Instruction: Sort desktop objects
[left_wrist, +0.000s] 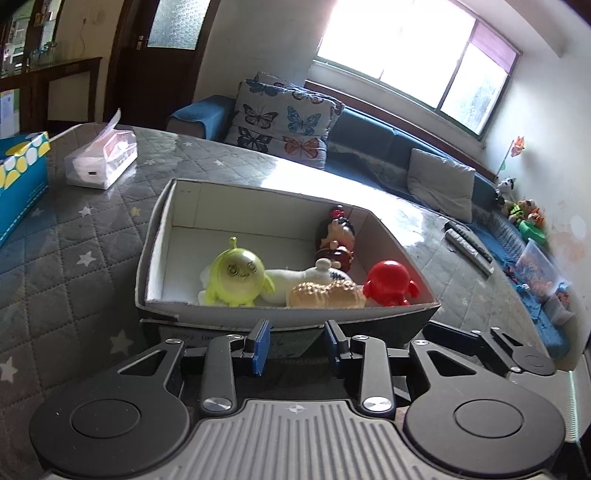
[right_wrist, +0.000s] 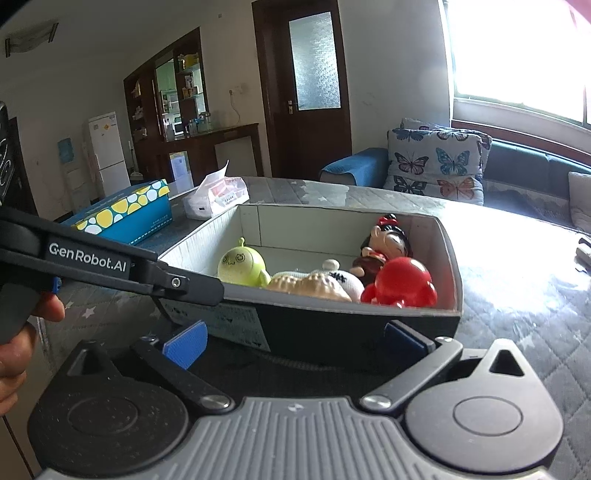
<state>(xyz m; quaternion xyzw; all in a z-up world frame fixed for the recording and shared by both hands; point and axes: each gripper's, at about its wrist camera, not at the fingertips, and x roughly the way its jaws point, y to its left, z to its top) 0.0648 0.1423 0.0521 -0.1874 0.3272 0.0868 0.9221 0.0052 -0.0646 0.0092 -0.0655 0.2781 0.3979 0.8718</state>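
An open grey box (left_wrist: 159, 236) (right_wrist: 448, 258) sits on the quilted tabletop. In it lie a yellow-green round toy (left_wrist: 236, 273) (right_wrist: 242, 264), a red figure (left_wrist: 389, 282) (right_wrist: 402, 282), a black-haired doll (left_wrist: 338, 236) (right_wrist: 388, 240), a white plush (left_wrist: 295, 280) and a tan bread-like toy (left_wrist: 325, 293). My left gripper (left_wrist: 297, 345) is open just short of the box's near wall, with nothing between its blue pads. My right gripper (right_wrist: 295, 343) stands wide open at the box's dark near side without touching it. In the right wrist view, one of the left gripper's fingers (right_wrist: 184, 282) reaches the box's near left rim.
A blue box with yellow and white dots (left_wrist: 18, 177) (right_wrist: 129, 210) and a tissue pack (left_wrist: 103, 158) (right_wrist: 221, 195) stand beyond the box on the left. Remote controls (left_wrist: 469, 243) lie at the right edge. A sofa with a butterfly cushion (left_wrist: 284, 122) runs behind. A person's hand (right_wrist: 14, 350) holds the left gripper.
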